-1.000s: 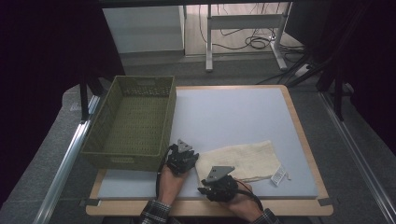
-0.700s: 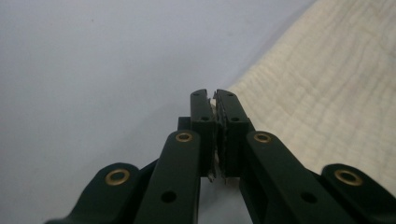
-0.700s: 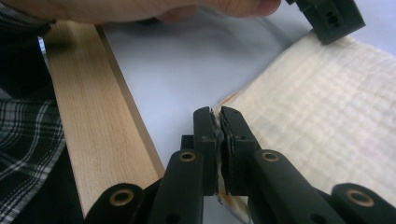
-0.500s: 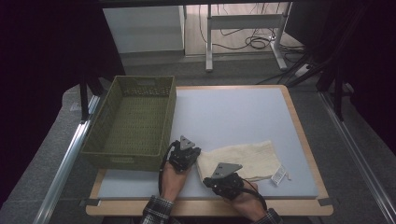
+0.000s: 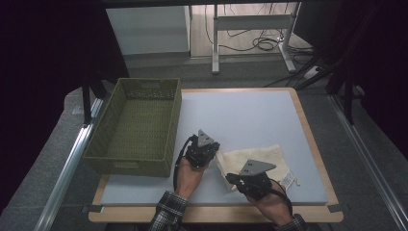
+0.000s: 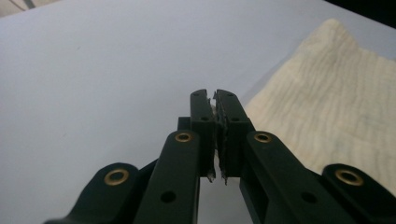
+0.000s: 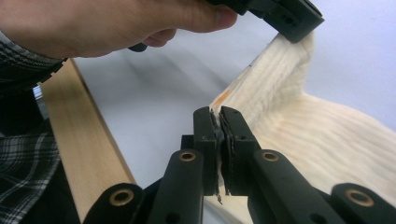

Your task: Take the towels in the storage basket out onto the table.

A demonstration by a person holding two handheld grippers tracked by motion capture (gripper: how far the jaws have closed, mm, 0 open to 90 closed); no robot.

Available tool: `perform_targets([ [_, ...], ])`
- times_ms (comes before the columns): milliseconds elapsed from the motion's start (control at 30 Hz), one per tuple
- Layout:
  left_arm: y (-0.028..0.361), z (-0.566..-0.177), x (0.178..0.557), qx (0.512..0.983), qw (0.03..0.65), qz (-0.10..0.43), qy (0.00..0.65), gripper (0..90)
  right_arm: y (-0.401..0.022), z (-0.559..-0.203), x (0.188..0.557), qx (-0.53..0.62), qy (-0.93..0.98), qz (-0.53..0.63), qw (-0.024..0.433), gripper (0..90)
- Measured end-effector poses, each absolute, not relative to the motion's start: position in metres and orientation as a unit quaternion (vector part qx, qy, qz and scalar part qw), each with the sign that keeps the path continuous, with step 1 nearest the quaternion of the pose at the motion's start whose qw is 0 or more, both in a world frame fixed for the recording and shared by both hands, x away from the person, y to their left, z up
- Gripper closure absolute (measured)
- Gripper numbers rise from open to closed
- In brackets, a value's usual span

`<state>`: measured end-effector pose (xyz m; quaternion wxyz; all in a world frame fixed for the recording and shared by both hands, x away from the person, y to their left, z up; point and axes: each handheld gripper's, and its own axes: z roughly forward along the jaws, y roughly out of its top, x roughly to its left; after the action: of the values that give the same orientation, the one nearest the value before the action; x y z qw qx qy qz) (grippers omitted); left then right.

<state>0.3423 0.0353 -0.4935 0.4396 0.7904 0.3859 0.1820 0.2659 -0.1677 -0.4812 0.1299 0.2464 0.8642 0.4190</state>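
Cloth (image 5: 254, 160), cream and crinkled at lower centre, looks light, soft and limp, best pinched along its edge, where left gripper (image 5: 210, 153) and right gripper (image 5: 234, 179) are clamped on it.

We see a cream, ribbed cloth (image 5: 255, 161) lying on the pale bench (image 5: 250, 115) near its front edge, to the right of centre. Its left edge is lifted off the surface at two points, the rest lying flat, a small white label at its right corner.
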Motion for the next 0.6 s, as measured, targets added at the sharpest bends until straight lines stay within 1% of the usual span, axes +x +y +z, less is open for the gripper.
perform_targets([
  [267,0.008,-0.489,0.352,0.798,0.451,0.178,0.359,86.7,-0.197,-0.478,0.268,0.275,0.853,0.419,0.143,85.9],
  [433,-0.007,-0.487,0.357,0.794,0.47,0.173,0.343,86.6,-0.214,-0.475,0.267,0.288,0.847,0.421,0.151,85.9],
  [600,-0.024,-0.487,0.363,0.802,0.469,0.171,0.329,86.6,-0.231,-0.474,0.269,0.306,0.839,0.422,0.158,85.9],
])
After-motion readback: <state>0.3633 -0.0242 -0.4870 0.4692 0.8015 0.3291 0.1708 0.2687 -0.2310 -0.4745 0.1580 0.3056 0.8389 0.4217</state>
